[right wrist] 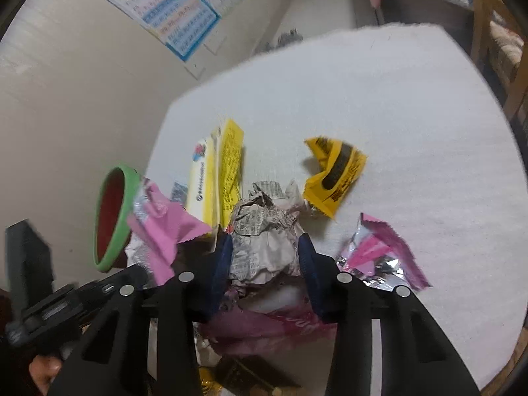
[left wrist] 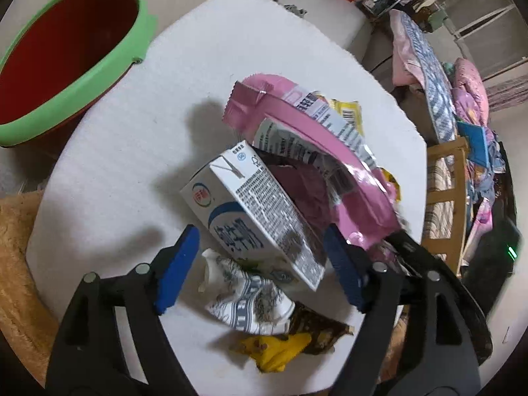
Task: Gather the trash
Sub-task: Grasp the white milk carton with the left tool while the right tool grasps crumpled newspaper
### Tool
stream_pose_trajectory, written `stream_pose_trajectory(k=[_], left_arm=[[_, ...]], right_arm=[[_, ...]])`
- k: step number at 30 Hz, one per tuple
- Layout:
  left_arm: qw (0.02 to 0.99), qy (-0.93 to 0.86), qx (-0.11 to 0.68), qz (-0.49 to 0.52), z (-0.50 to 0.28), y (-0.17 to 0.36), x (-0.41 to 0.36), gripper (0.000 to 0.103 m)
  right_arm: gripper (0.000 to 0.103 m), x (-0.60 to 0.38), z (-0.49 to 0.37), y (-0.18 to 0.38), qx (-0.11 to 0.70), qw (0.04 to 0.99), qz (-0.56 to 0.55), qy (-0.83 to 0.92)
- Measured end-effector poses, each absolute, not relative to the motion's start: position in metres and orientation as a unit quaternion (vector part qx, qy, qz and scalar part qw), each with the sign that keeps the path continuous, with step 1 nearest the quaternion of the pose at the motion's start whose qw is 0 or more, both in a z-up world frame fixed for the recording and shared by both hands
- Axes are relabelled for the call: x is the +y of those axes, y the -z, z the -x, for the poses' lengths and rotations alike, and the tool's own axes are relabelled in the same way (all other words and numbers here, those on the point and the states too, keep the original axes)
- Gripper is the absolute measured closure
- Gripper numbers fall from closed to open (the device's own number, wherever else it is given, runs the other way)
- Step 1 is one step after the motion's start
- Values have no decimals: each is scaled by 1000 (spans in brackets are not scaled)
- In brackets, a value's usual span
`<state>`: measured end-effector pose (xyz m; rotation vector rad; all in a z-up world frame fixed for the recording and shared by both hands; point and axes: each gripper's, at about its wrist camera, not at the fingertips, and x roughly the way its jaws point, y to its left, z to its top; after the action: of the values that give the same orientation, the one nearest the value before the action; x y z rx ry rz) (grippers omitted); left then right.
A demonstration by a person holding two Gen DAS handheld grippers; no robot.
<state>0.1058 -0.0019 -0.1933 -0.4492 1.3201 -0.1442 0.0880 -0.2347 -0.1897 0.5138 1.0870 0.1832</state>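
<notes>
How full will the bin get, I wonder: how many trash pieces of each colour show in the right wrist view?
Pink: 2, pink wrapper and pink-and-silver wrapper
Magenta: 1, magenta bag
Yellow: 2, yellow box and yellow wrapper
Grey: 1, crumpled newspaper ball
Brown: 1, brown wrapper
Total: 7

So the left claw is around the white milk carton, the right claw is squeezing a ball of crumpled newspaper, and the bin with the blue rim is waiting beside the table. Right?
Nearly. The bin has a green rim, not blue, as the left wrist view shows. The rest stands: the left gripper is around the milk carton, and the right gripper squeezes the crumpled newspaper.
</notes>
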Motion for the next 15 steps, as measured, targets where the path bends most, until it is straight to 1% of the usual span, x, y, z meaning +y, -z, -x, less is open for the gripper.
stream_pose_trajectory(k=[1,4,6,8,12,13,15], left_arm=[[761,61,612,207,-109,198,-4,22],[747,52,628,214,-114,212,-12,21],[740,43,636,216,-117,221,-17,19],[730,42,644,223,-118,230,-22,19],[740,50,632,226,-113,223,-22,40],[743,56,627,227,-111,218,-20,43],[750,62,620,224,-108,211,-18,55]], right_arm=[[63,-238,-84,186,502,826,-242,-84],[63,-248,-67,174,479,838,-249,-77],[63,-252,-58,169,473,842,-250,-72],[63,-253,-52,167,471,844,-249,-70],[63,-251,-42,161,464,850,-241,-69],[63,-250,-40,159,461,852,-240,-70],[63,-250,-35,154,453,856,-240,-72]])
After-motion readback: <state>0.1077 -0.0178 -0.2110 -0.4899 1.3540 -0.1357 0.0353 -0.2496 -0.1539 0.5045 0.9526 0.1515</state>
